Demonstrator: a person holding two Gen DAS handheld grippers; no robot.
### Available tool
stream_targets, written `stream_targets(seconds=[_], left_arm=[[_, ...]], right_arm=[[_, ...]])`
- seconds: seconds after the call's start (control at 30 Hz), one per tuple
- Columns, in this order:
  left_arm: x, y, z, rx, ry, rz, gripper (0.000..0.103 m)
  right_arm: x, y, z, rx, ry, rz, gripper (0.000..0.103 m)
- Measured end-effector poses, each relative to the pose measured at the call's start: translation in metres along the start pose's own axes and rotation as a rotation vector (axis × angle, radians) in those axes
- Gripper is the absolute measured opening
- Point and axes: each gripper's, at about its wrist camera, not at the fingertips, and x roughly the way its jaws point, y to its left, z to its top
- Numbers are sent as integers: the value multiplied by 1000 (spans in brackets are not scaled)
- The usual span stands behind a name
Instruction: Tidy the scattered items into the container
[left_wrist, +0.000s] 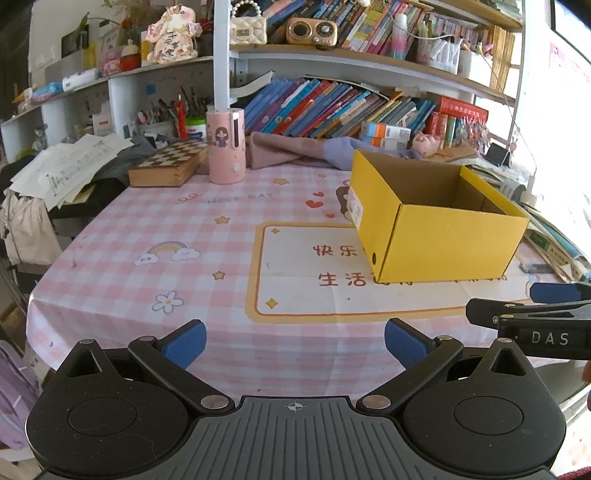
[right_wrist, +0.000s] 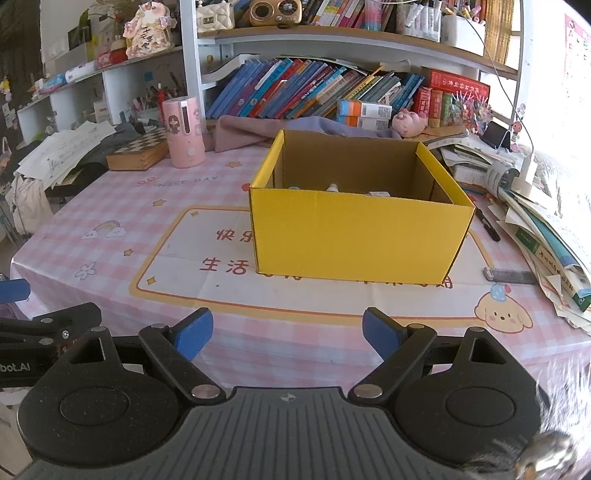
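Closest to us, the left tool (left_wrist: 294, 343) and the right tool (right_wrist: 287, 334) both hang over the near edge of the counter (left_wrist: 155, 236). Both have their blue tips spread wide, and both are holding nothing.

A bit further back, the pink checked cloth in front of the box looks bare. No loose little things lie there.

Behind that sits the yellow box (right_wrist: 354, 236), open at the top. A few small things (right_wrist: 334, 188) peek over its front wall, so some tidying looks done.

To the right of the box lie a black pen (right_wrist: 488, 225) and a grey flat bar (right_wrist: 509, 276). Those may still need to go in.
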Motion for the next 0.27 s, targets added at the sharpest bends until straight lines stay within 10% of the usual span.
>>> stream_targets(seconds=[0.27], left_arm=[[2,-2,1,11,11,13,103]], right_arm=[[1,-2,0,10,5,-6,88]])
